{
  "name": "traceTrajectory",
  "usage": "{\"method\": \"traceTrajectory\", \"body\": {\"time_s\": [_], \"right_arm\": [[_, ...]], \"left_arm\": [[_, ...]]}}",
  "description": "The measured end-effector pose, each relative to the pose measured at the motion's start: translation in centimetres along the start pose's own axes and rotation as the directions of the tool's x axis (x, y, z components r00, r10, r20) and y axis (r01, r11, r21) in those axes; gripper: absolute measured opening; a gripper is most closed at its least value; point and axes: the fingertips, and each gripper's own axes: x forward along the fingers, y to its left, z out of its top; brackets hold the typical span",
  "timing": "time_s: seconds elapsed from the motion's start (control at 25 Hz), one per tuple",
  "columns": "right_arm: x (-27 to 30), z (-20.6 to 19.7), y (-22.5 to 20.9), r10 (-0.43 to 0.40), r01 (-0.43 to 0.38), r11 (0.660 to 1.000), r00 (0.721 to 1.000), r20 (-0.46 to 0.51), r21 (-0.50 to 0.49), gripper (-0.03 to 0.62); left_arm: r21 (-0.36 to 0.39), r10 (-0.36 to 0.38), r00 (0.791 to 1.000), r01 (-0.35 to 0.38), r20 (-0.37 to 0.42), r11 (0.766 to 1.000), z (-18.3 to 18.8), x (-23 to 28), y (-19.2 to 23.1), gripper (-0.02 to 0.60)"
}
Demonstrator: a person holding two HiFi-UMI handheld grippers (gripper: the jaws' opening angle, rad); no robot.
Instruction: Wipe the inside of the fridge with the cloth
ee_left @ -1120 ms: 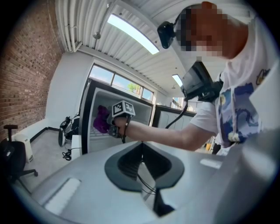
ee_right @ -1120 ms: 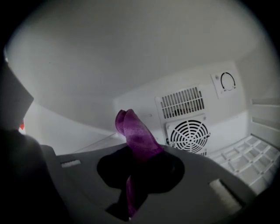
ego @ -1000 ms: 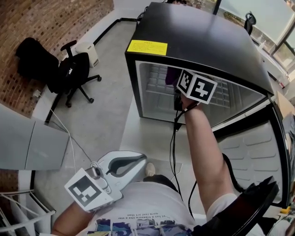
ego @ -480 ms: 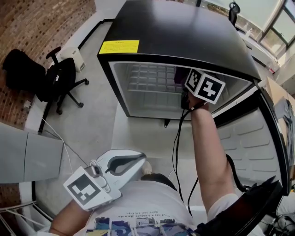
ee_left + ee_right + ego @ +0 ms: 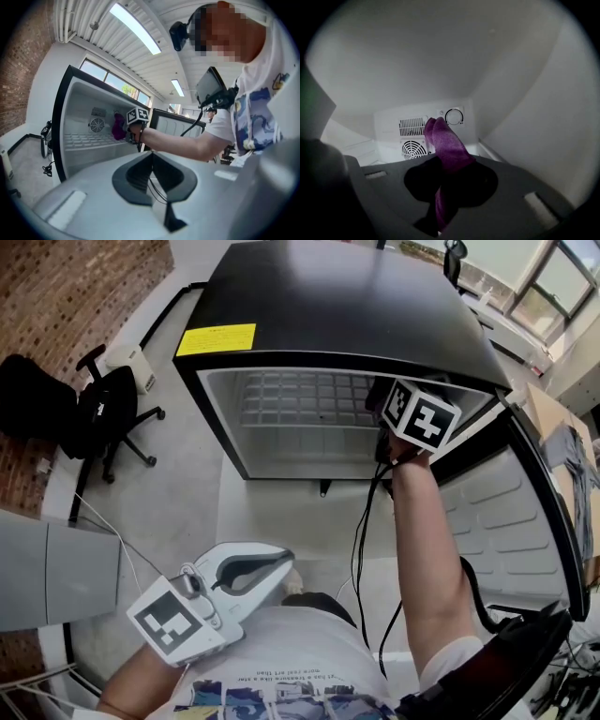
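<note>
Fridge [image 5: 347, 306] stands open, door [image 5: 525, 531] swung to the right. Inside: a wire shelf [image 5: 300, 399], plus a fan grille [image 5: 414, 150] and dial [image 5: 453, 116] on the back wall. R gripper [image 5: 449, 174] is inside the fridge near the right wall, fingers clamped on the purple cloth [image 5: 446, 143] — its free end sticks up in front of the grille; contact w/ the wall can't be told. L gripper [image 5: 272, 570] is outside by the person's chest — fingers together, empty.

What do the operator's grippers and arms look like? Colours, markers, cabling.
The left gripper and right gripper are light grey shells with dark-lined jaws. Each carries a cube of black-and-white square markers. A black cable trails from the right one along the arm. Sleeves are short, on a white printed T-shirt.
</note>
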Motion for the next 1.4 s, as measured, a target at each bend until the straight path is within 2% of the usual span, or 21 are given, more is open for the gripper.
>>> {"method": "traceTrajectory", "body": {"time_s": [0.12, 0.24, 0.44, 0.6, 0.8, 1.04, 1.2, 1.4], "right_arm": [[-0.5, 0.1, -0.5, -0.027, 0.027, 0.999, 1.0, 0.001, -0.035, 0.054], [-1.2, 0.6, -0.5, -0.044, 0.045, 0.995, 0.999, 0.011, -0.091, 0.054], [-2.9, 1.7, 0.5, -0.016, 0.02, 0.994, 0.999, 0.043, -0.11, 0.054], [-4.2, 2.4, 3.0, 0.048, -0.041, 0.993, 0.997, 0.054, -0.108, 0.054], [-5.3, 2.3, 8.7, 0.163, -0.156, 0.981, 0.985, 0.055, -0.12, 0.054], [-5.5, 1.0, 16.1, 0.303, -0.297, 0.948, 0.952, 0.034, -0.118, 0.054], [-5.5, -0.4, 20.2, 0.375, -0.373, 0.925, 0.927, 0.013, -0.076, 0.054], [-5.2, -2.3, 23.9, 0.426, -0.426, 0.903, 0.905, -0.018, -0.057, 0.054]], "left_arm": [[0.022, -0.014, 1.0, 0.014, -0.004, 1.0, -0.4, -0.1, 0.0, 0.005], [0.004, -0.02, 1.0, 0.02, -0.001, 1.0, -0.1, -0.1, -0.3, 0.006], [0.001, -0.014, 1.0, 0.014, -0.003, 1.0, -0.4, -1.0, -0.3, 0.006], [0.002, -0.007, 1.0, 0.007, 0.006, 1.0, -0.6, -1.9, -0.7, 0.006], [-0.007, 0.015, 1.0, -0.015, 0.015, 1.0, -0.7, -3.4, -1.1, 0.006], [-0.012, 0.074, 0.996, -0.074, 0.04, 0.997, -0.9, -5.6, -1.3, 0.006], [-0.025, 0.125, 0.991, -0.124, 0.042, 0.992, -1.4, -7.4, -1.2, 0.006], [-0.042, 0.18, 0.983, -0.178, 0.044, 0.983, -2.1, -8.9, -1.2, 0.006]]}}
